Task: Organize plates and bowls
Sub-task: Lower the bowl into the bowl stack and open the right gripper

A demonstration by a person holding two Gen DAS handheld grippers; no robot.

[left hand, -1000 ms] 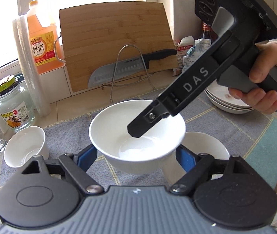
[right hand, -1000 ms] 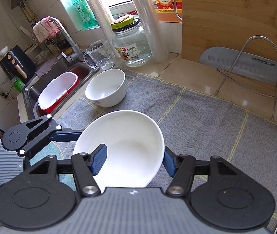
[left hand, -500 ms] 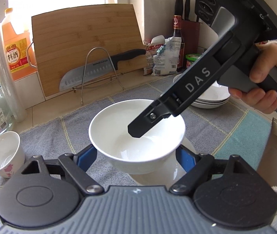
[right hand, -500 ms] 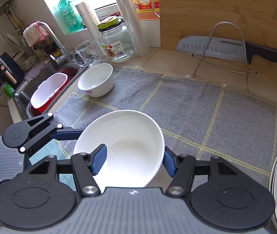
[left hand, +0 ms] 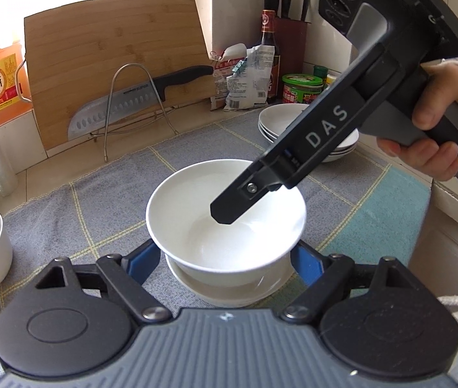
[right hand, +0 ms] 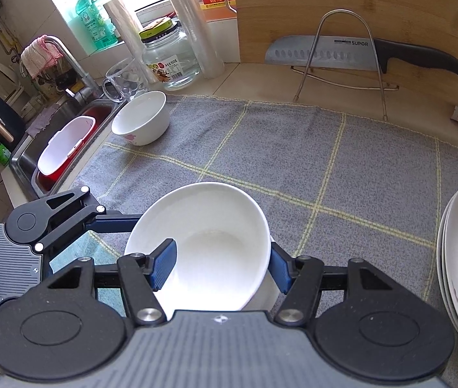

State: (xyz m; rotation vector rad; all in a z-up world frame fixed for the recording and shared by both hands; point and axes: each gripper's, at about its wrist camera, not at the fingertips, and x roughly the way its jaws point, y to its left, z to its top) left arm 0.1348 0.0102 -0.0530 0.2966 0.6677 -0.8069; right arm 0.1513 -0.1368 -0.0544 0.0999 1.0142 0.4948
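A large white bowl (left hand: 196, 226) hangs just above a second white bowl (left hand: 225, 294) on the grey checked cloth. My right gripper (right hand: 219, 263) is shut on its wall, one finger (left hand: 242, 200) inside and one outside. My left gripper (left hand: 225, 258) is open, its blue pads either side of the bowl's base, whether touching I cannot tell. The held bowl shows in the right wrist view (right hand: 209, 245). A small white bowl with a pink flower (right hand: 141, 119) stands at the cloth's far left corner. A stack of white plates (left hand: 280, 123) sits at the right.
A wooden cutting board (left hand: 116, 61) and a knife on a wire stand (left hand: 125, 103) lean at the back. A glass jar (right hand: 171, 58), a glass mug (right hand: 125, 80), bottles and packets line the wall. The sink (right hand: 64, 142) lies left of the cloth.
Both grippers carried the held bowl to the right along the cloth. It now hangs right over the second bowl, and the plate stack has come nearer.
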